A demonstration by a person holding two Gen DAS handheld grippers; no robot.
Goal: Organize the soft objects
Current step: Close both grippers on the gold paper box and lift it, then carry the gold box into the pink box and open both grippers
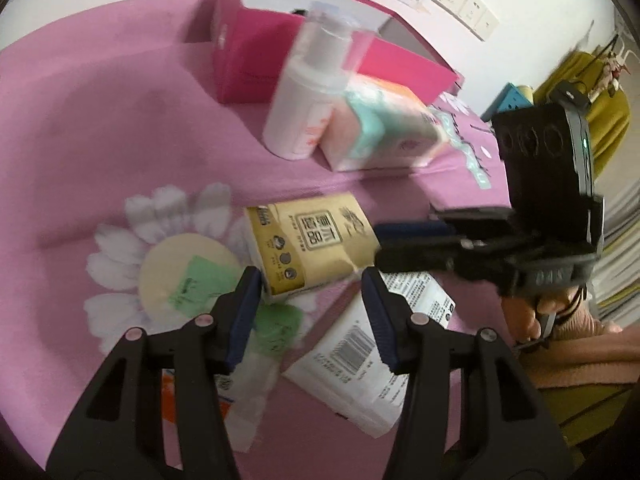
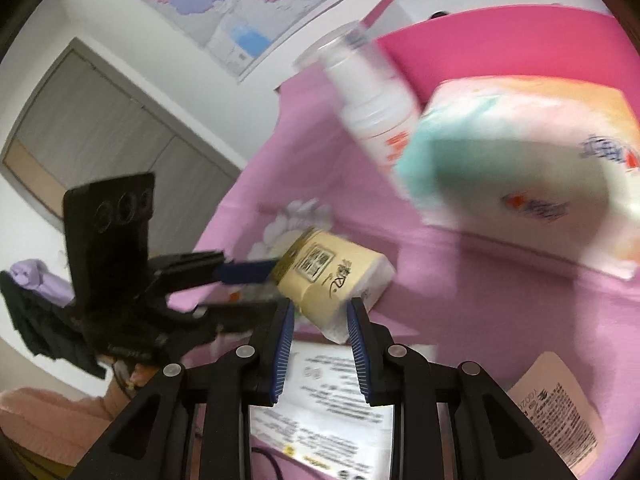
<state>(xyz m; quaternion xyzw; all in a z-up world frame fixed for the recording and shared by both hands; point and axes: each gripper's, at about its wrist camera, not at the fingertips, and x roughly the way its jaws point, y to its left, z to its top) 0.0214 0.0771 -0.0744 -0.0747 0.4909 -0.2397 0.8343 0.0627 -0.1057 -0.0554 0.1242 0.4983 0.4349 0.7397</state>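
On the pink cloth (image 1: 120, 128), both open claws, left (image 1: 310, 280) and right (image 2: 320, 312), flank a boxy tan tissue pack (image 1: 312, 244), gripping nothing.

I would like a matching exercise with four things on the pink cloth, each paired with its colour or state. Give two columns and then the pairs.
Things:
1. tan tissue pack
2. pump bottle
3. magenta box
4. pastel tissue pack

Descriptions:
A. white, upright, clear cap
B. open at the top, behind the bottle
C. lies between the two tools
D. peach and mint wrapper, beside the bottle

Pairs: 1-C, 2-A, 3-B, 4-D
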